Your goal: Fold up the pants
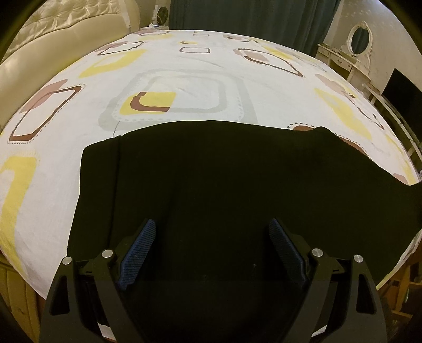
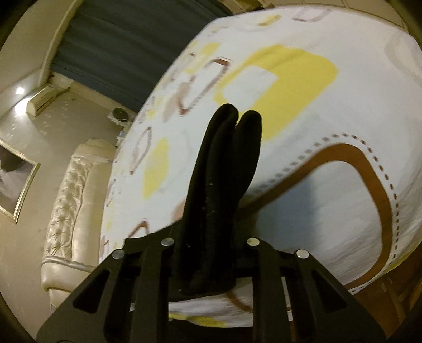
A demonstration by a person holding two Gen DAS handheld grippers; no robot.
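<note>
The black pants [image 1: 211,179] lie spread flat on the patterned bed sheet [image 1: 184,76] in the left wrist view, reaching to the near edge and off to the right. My left gripper [image 1: 212,229] is open just above the pants, its blue pads [image 1: 139,250] wide apart with nothing between them. In the right wrist view my right gripper [image 2: 211,245] is shut on a bunched fold of the black pants [image 2: 224,171], which sticks up between the fingers above the sheet [image 2: 329,79]. Its pads are hidden by the cloth.
The bed has a cream tufted headboard [image 1: 52,34] at the left. A dark curtain [image 1: 250,15] hangs behind it. A white dressing table with an oval mirror [image 1: 358,39] and a dark screen [image 1: 401,92] stand at the right.
</note>
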